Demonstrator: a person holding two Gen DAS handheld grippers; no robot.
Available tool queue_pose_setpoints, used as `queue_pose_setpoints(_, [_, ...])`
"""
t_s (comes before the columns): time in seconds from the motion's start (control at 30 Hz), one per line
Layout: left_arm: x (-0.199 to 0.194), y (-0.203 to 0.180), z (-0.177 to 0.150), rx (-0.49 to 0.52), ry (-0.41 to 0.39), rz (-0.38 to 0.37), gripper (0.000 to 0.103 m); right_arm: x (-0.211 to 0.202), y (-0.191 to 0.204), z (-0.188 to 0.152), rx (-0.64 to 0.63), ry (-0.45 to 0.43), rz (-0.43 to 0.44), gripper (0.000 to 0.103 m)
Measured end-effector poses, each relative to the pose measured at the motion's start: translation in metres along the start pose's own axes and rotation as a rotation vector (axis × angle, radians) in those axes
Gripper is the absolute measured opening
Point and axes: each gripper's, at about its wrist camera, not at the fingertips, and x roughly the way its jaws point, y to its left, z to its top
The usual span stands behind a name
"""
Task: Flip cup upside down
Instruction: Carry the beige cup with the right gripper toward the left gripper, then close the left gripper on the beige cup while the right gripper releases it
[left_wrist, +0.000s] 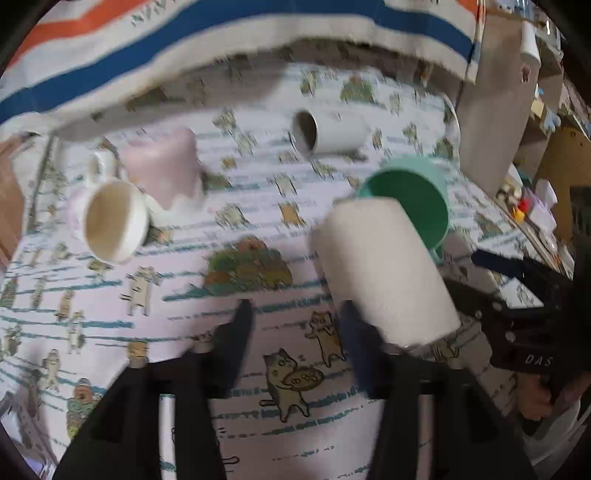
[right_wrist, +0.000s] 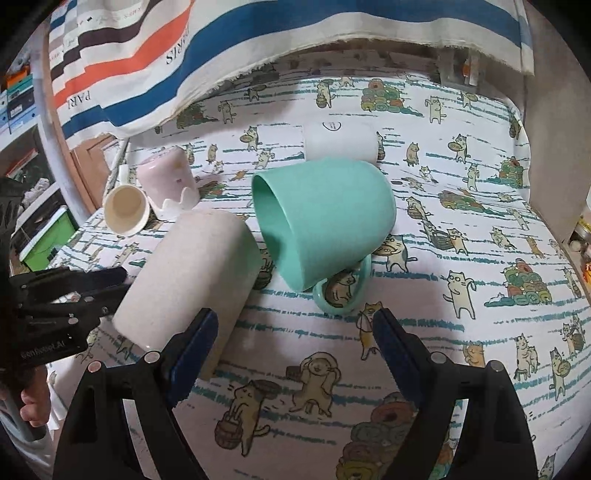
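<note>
A teal mug (right_wrist: 325, 218) lies on its side on the cat-print tablecloth, mouth to the upper left, its handle (right_wrist: 341, 291) down toward me. It shows in the left wrist view (left_wrist: 413, 199) too. A speckled beige tumbler (right_wrist: 192, 273) lies tilted beside it on the left, also seen in the left wrist view (left_wrist: 384, 269). My right gripper (right_wrist: 295, 332) is open, just short of the teal handle, with its left finger against the tumbler. My left gripper (left_wrist: 295, 310) is open and empty, its right finger next to the tumbler's base.
A white cup (right_wrist: 341, 142) lies on its side behind the teal mug. A pink cup (right_wrist: 166, 177) and a cream cup (right_wrist: 125, 208) lie at the back left. A striped cloth (right_wrist: 221, 48) hangs along the back. Shelves and clutter (left_wrist: 535, 206) flank the table.
</note>
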Motion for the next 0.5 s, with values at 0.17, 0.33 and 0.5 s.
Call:
queue_pose_setpoints(0.17, [-0.026,-0.004,-0.005,-0.030,-0.130,0.048,0.084,-0.014,-0.006,-0.006,0.021,-0.037,0.021,0.087])
queue_pose_setpoints(0.33, [-0.034,-0.017,-0.010,-0.044,-0.191,0.037,0.101,-0.040,-0.017,-0.007,0.031,-0.135,-0.011,0.087])
queue_pose_setpoints(0.5, [-0.020,-0.034,-0.018,-0.071,-0.158,-0.006,0.102,-0.062,-0.026,-0.009,0.007,-0.198,-0.021,0.097])
